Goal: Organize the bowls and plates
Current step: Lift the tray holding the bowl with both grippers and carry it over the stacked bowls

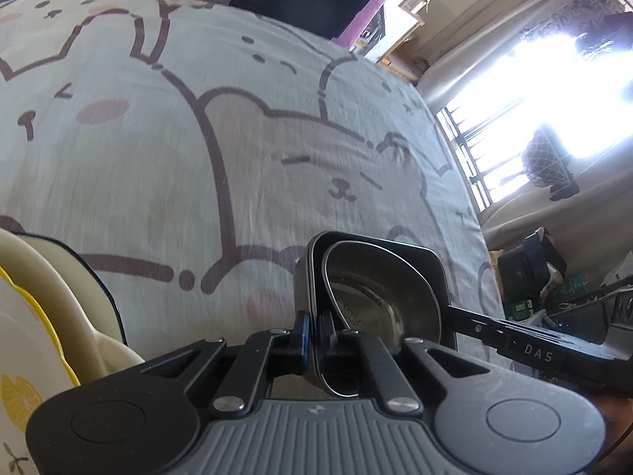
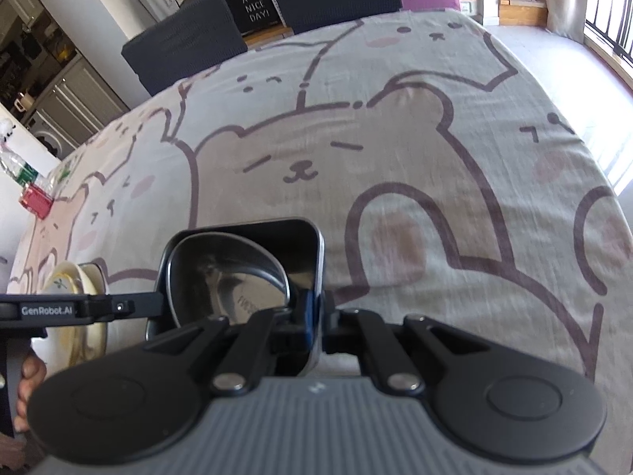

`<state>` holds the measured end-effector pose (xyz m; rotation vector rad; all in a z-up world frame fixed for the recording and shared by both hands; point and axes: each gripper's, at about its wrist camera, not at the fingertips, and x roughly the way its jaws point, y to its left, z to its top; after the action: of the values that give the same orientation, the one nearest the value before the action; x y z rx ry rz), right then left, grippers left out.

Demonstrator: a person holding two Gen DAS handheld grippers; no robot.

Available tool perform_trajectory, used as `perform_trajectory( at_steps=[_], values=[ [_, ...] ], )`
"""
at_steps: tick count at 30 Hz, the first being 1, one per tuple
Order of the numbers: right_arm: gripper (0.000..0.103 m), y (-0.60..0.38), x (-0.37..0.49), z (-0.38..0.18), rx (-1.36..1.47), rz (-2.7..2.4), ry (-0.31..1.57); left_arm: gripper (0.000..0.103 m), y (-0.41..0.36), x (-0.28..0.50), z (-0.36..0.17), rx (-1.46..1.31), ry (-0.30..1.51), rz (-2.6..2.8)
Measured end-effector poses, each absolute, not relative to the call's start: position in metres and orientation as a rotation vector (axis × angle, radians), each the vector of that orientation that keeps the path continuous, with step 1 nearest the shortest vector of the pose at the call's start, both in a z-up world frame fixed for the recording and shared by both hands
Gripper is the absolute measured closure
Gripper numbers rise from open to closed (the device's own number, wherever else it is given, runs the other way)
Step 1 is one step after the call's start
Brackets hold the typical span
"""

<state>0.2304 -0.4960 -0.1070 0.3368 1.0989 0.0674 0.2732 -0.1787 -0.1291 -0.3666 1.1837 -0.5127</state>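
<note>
Left wrist view: left gripper [image 1: 315, 326] clamped tight on the near wall of the dark square dish [image 1: 431, 269], which sits on the bear-print tablecloth [image 1: 158, 150].
Dish contents: steel bowl [image 1: 368, 293] nested inside; stamped lettering on its inner wall, too blurred to read.
Right gripper: right gripper [image 2: 317, 316] closed on the opposite wall of the same dish; its arm enters the left view from the right.
Writing, arms: "DAS" on the right gripper's arm [image 1: 538, 354]; "GenRobot.AI" on the left gripper's arm [image 2: 47, 310].
Writing, room: black sign [image 2: 251, 2] behind the chairs reads "HAVE A NICE DAY!".
Plates: cream plates [image 1: 51, 277], one with yellow rim and lemon print, stacked just left of the dish.
Person: fingers [image 2: 29, 380] at the left edge.
</note>
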Motion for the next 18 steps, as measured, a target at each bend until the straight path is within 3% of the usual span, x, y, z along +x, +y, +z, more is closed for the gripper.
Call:
perform_trajectory(
  at_steps=[18],
  values=[
    [0.098, -0.465, 0.226, -0.057, 0.442, 0.212, 0.864, 0.099, -0.097, 0.261, -0.072, -0.455, 1.032, -0.512]
  ],
)
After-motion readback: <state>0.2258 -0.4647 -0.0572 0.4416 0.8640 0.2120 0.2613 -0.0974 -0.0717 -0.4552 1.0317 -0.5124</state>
